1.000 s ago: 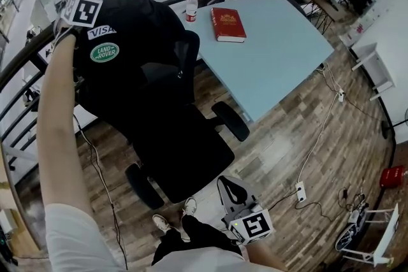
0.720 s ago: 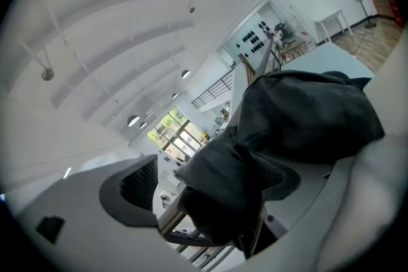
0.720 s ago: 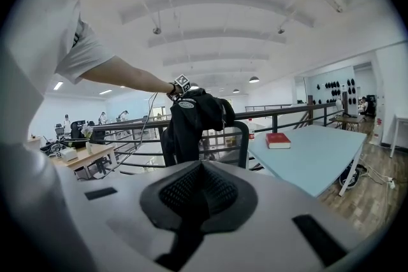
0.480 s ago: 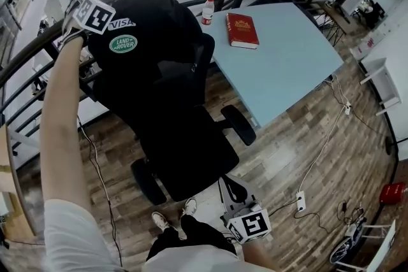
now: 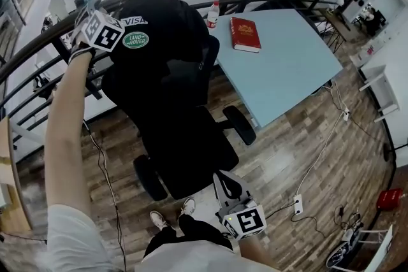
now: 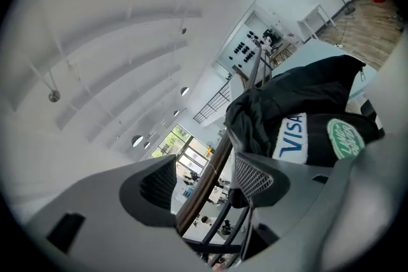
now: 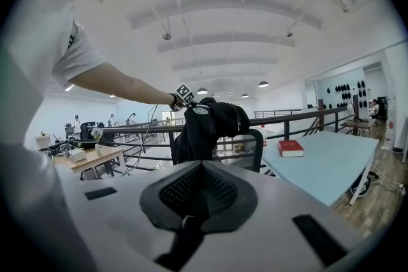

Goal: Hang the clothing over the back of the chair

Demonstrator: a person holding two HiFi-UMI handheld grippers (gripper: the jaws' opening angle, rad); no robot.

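Our left gripper (image 5: 87,4) has drawn off the jacket (image 5: 159,28), its jaws closing on nothing. The jacket hangs draped over the chair (image 5: 191,153) back. Our right gripper (image 5: 228,183) stays clenched, empty.

The left arm (image 5: 64,130), bare below a short white sleeve (image 5: 70,232), stretches straight from 7 o'clock up to 11 o'clock in the head view. It ends in the left gripper (image 5: 92,8), whose marker cube (image 5: 102,32) faces up. In the left gripper view its 2 jaws stand apart and are closing, with nothing caught in the gap. The right gripper (image 5: 224,178) sits low at 6 o'clock, close to the body, pointing toward 12 o'clock. Its 2 jaws are pressed together, holding nothing.
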